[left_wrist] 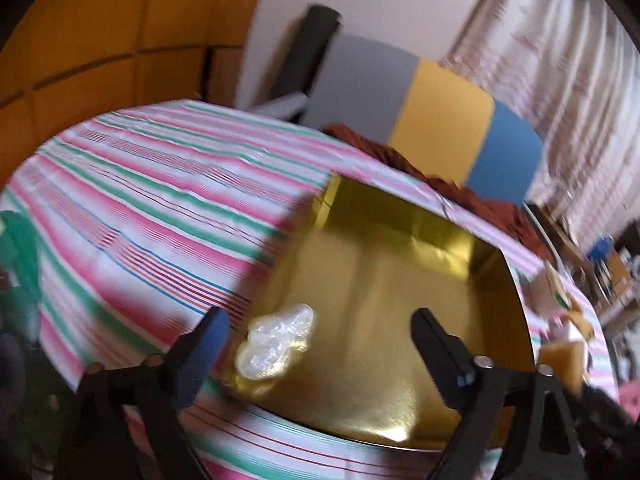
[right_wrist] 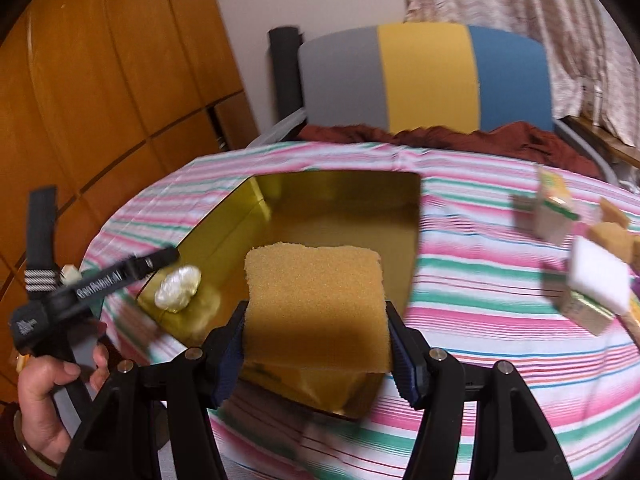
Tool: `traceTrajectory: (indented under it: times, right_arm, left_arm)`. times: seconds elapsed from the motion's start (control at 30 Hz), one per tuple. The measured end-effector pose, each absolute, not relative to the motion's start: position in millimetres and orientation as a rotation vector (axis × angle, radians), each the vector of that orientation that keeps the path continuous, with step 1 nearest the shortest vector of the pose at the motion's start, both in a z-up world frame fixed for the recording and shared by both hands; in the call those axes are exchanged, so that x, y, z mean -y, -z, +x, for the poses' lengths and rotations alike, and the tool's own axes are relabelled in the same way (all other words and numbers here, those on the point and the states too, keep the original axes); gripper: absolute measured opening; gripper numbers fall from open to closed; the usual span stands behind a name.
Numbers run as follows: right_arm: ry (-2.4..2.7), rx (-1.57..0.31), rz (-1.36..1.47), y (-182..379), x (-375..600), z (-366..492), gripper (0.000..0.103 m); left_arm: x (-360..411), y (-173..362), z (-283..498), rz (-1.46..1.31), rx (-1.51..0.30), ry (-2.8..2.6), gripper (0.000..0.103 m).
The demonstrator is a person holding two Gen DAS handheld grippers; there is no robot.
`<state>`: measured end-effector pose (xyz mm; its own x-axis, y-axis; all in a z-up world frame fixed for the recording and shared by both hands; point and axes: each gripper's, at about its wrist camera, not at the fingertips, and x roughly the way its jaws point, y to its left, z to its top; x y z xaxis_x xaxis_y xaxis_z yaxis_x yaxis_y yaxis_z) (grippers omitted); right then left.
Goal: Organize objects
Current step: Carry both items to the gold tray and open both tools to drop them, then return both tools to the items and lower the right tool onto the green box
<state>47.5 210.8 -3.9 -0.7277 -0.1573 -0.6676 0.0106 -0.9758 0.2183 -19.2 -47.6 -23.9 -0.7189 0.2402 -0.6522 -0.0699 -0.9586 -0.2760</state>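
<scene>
I'm gripping a porous, square yellow sponge [right_wrist: 316, 304] in my right gripper [right_wrist: 316, 344] over the shiny gold tray [right_wrist: 280, 196]; my left gripper [left_wrist: 320, 328] is gaping open above a crinkly pearly wrapper [left_wrist: 276, 340].

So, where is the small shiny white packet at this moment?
The white packet lies inside the gold tray, in its near left corner, between the open left gripper's fingers. In the right wrist view it sits left of the sponge.

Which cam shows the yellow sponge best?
Right wrist: the yellow sponge fills the centre, clamped between the right gripper jaws above the gold box. Left wrist shows only a blurred yellow corner at its right edge, probably the same sponge.
</scene>
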Motion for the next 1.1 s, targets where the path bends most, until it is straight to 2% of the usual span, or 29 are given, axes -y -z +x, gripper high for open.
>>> traceTrajectory:
  times: [0.23,0.47,0.57,0.73,1.1]
  right_arm:
    - [2.697,0.274,1.201,19.5,-173.2,12.3,0.064]
    - [2.585,0.225,1.309,41.3,-143.1,-17.3,0.065]
    - [2.551,0.256,1.362,49.1,-138.9,-27.6,0.072]
    - [2.558,0.299,1.285,39.9,-141.5,-20.0,0.083]
    - [2.714,0.306,1.161,8.8,-174.2,7.1,0.083]
  left_arm:
    - [66.0,13.5,-7.9,-1.058,0.363,-2.874,0.103]
    - [91.1,16.9,0.3,-1.076,0.521,-2.887,0.103]
    - [98.4,17.7,3.3,-1.079,0.574,-2.885,0.103]
    - [98.3,15.7,10.1,-1.040,0.606,-2.890,0.103]
    - [66.8,17.8,13.2,-1.064,0.590,-2.786,0.103]
